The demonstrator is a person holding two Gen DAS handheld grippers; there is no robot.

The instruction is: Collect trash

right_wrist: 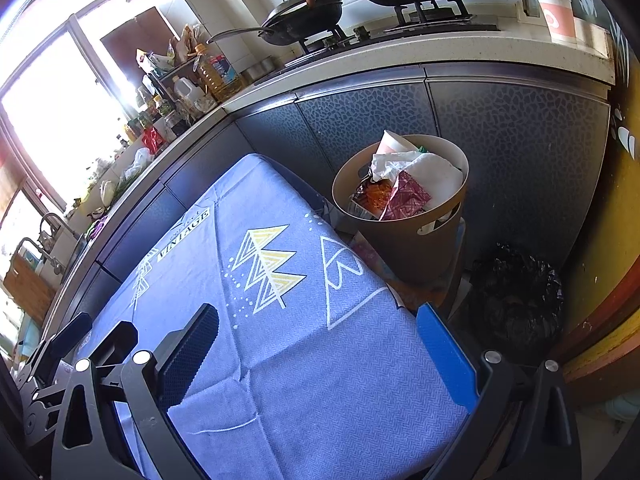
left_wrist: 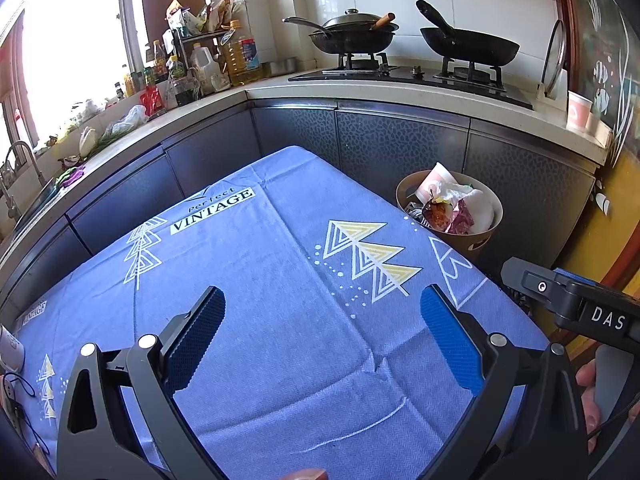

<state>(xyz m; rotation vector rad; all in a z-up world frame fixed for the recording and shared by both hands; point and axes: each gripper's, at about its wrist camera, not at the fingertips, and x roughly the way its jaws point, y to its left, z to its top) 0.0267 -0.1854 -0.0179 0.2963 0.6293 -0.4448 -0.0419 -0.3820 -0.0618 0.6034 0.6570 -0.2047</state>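
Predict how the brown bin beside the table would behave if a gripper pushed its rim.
The brown bin likely tips rather than slides: it is tall, narrowing downward. It is probably light, since the trash looks like paper and wrappers.

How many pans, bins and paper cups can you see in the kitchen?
Pans on the stove: 2, one lidded, one bare
Bins by the table: 1, brown and full of trash
Paper cups on the counter: 1
Total: 4

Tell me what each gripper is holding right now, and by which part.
Nothing is held. The left gripper and the right gripper both stand open over the blue tablecloth. The trash lies in the bin.
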